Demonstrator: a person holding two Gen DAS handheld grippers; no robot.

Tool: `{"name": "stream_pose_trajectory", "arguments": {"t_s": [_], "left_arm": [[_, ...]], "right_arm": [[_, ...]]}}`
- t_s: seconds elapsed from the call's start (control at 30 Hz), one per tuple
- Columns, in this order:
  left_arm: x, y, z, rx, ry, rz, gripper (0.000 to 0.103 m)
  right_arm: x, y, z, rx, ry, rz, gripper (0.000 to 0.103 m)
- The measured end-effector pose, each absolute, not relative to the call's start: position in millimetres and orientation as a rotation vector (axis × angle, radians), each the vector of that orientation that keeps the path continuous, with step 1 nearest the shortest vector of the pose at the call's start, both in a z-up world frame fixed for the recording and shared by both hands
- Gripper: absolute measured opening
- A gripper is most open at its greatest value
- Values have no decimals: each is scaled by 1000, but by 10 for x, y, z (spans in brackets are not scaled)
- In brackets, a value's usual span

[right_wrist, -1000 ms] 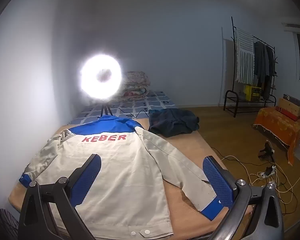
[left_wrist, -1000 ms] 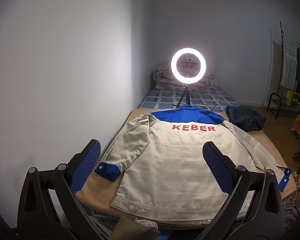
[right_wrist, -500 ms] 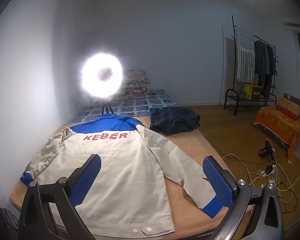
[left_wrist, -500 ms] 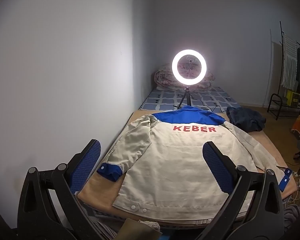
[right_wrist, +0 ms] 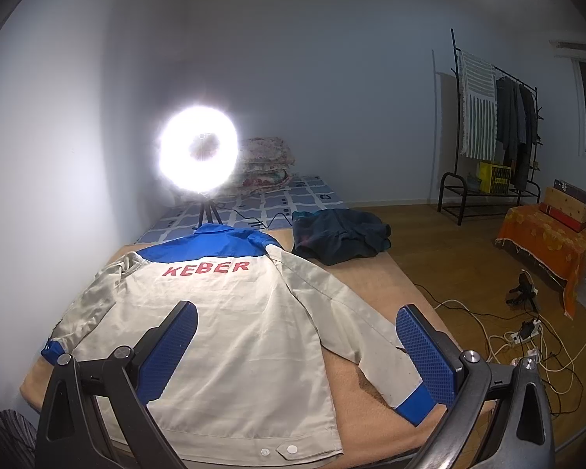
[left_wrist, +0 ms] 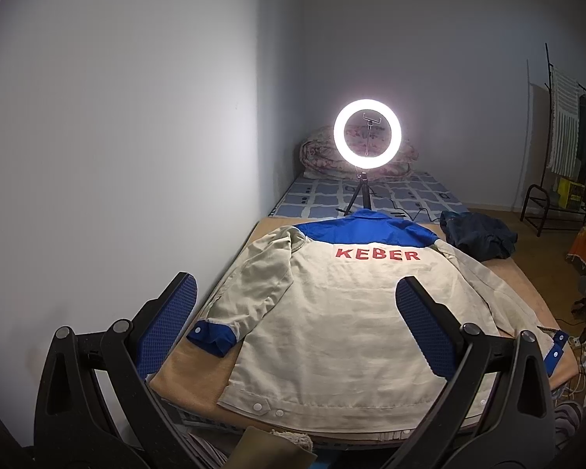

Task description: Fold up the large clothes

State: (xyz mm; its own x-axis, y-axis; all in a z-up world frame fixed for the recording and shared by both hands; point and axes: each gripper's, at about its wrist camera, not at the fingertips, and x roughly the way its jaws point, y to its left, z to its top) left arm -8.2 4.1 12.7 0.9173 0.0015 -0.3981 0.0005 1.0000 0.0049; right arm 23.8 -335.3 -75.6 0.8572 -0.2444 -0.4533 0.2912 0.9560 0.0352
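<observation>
We are hovering both grippers, left (left_wrist: 295, 318) and right (right_wrist: 297, 351), jaws spread, short of the jacket (left_wrist: 343, 312), risking snagging only one layer.

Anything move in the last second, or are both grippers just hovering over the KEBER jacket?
Hardly anything. The left gripper and right gripper have each drifted slightly, so the jacket sits a touch differently in both views. Both remain open and empty; nothing was grasped or released. The jacket stays spread back-up on the table, both sleeves out, and the dark garment and ring light are unmoved.
</observation>
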Motion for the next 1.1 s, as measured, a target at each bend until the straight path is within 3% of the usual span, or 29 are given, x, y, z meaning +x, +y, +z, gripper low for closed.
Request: {"name": "stream_pose_trajectory", "arguments": {"t_s": [1.1], "left_arm": [[-115, -16, 221, 11, 404, 5, 103]], "right_arm": [[289, -3361, -731, 110, 463, -285, 103]]}}
